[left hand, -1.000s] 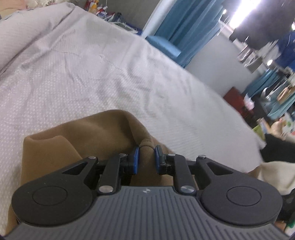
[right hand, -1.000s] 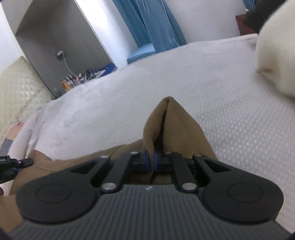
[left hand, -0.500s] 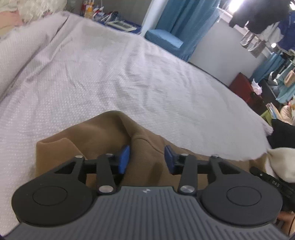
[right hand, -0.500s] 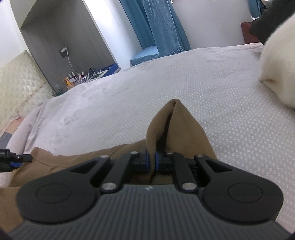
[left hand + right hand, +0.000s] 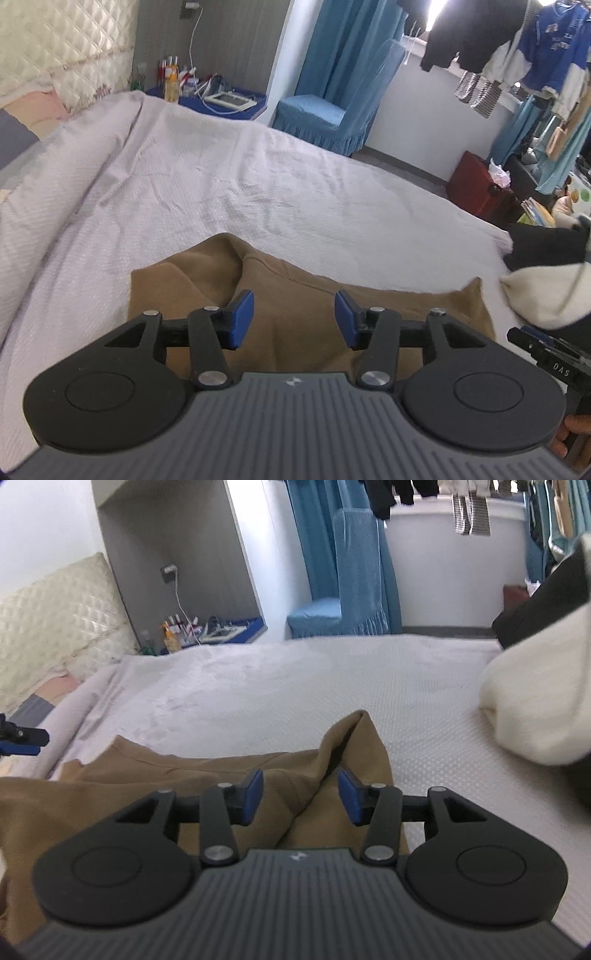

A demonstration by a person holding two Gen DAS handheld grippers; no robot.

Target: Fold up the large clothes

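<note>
Brown top (image 5: 295,295) lies let go; our left gripper (image 5: 293,317) and right gripper (image 5: 301,795) have just opened, holding nothing. Next we must pinch a new edge.

Each gripper (image 5: 293,317) (image 5: 301,795) has black linkage arms, silver screws, blue pads (image 5: 240,317) and a ribbed grey body.

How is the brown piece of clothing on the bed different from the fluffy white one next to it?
The brown garment lies spread low across the bedspread; the cream garment sits bunched in a tall lump. The brown one looks smooth, the cream one fuzzy. The brown one lies under the open right gripper; the cream one is off to the side, away from it. Both rest on the same bed, and no gripper holds either.
</note>
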